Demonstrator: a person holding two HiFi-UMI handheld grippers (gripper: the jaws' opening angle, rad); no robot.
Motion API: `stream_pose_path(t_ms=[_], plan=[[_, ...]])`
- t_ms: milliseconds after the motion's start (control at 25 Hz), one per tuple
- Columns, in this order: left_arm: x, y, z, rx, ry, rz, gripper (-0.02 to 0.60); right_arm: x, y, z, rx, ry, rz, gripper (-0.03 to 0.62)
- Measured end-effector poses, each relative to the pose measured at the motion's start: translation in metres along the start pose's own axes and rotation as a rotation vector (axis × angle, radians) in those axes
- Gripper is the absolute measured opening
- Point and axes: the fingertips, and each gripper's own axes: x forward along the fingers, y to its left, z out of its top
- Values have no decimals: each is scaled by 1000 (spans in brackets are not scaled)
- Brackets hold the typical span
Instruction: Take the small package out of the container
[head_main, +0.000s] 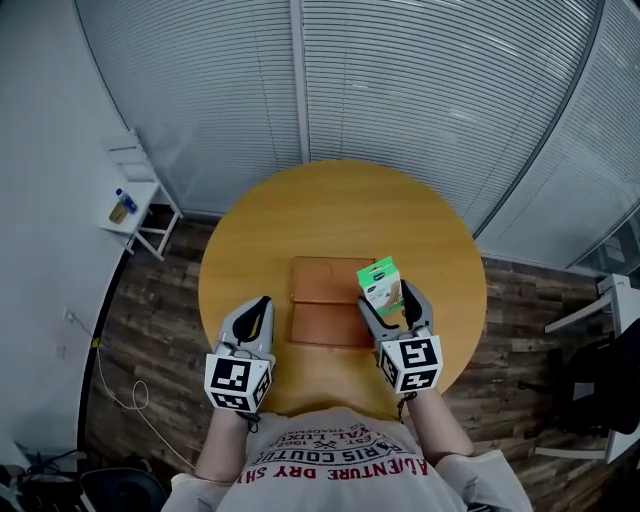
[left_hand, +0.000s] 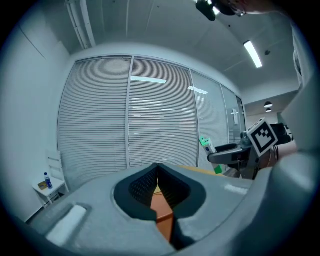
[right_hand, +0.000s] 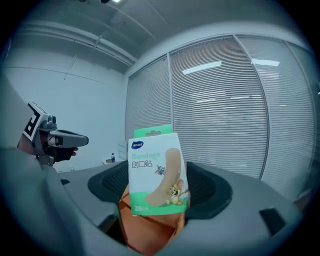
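Note:
A small green-and-white bandage package (head_main: 381, 286) stands upright between the fingers of my right gripper (head_main: 386, 302), which is shut on it above the right edge of the container. The right gripper view shows the package (right_hand: 156, 172) close up, with the orange-brown container (right_hand: 150, 232) below it. That container (head_main: 322, 300) lies open and flat on the round wooden table (head_main: 340, 215). My left gripper (head_main: 262, 306) hovers at the container's left edge, shut and empty. Its pads meet at the tips, and the container (left_hand: 162, 210) shows through the gap under them. From there I also see the package (left_hand: 209, 146).
A white side shelf (head_main: 135, 205) with a blue-capped bottle (head_main: 124, 202) stands on the floor at the left. Slatted blinds (head_main: 420, 90) curve round behind the table. A white desk (head_main: 612, 305) and a dark chair (head_main: 595, 385) stand at the right. A cable (head_main: 120, 385) lies on the wood floor.

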Motion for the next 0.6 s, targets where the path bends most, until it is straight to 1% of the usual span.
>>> stream_pose_path(t_ms=[160, 320, 600], plan=[[2, -10, 1, 0, 3, -14, 11, -3, -6, -2, 9, -14, -33, 364], [5, -13, 2, 1, -1, -24, 10, -2, -2, -1, -1, -20, -23, 364], [1, -13, 2, -11, -6, -13, 10, -5, 7, 3, -22, -21, -1, 364]])
